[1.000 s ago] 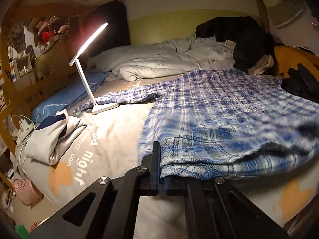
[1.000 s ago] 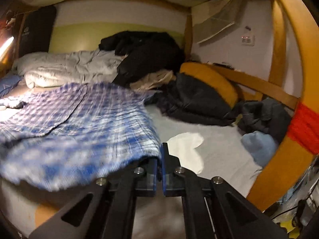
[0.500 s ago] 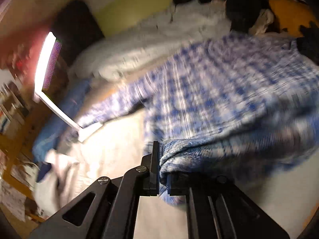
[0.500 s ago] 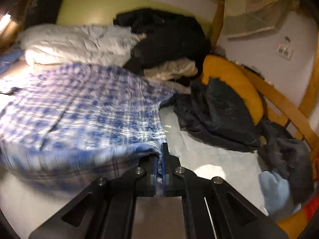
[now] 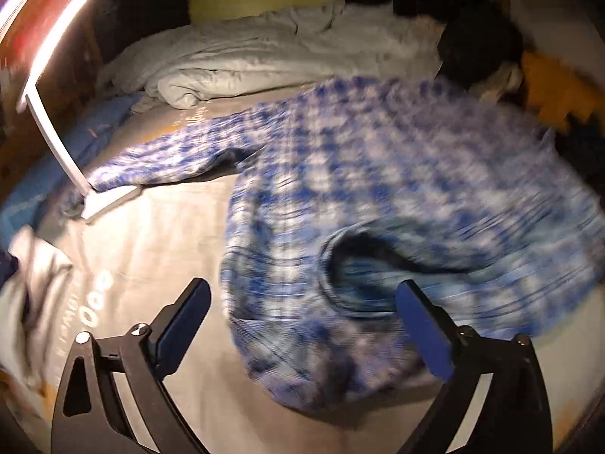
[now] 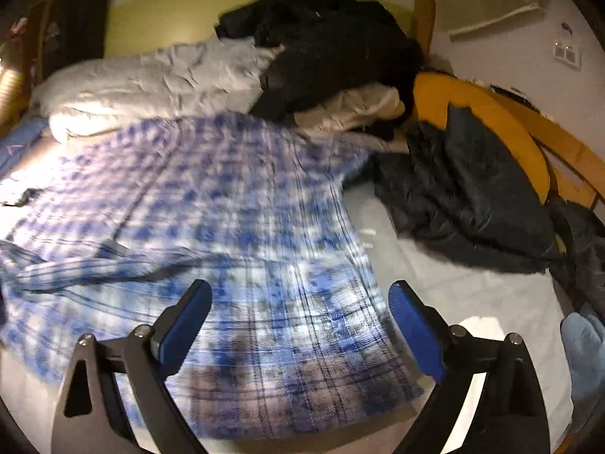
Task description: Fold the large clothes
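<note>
Plaid shirt (image 5: 378,189) spread across the bed (image 5: 181,234), front hem nearest both cameras, one sleeve (image 5: 177,155) reaching toward the base of the desk lamp (image 5: 56,140); a rumpled duvet (image 5: 264,56) and dark clothes (image 6: 332,53) lie beyond it. Left tool (image 5: 302,314) and right tool (image 6: 298,310): the jaws of each are opening and stand wide, the pads clear of the cloth, so neither has hold of anything; the hem lies loose between and below the fingers. The cloth appears light, soft and limp: it probably sags, wrinkles and slides under its own weight, and is not fragile. A fold in the hem near the left tool shows how readily it buckles. Suggested holds: the two hem corners, or the shoulder seams, pinched through both layers so the panel hangs evenly.
</note>
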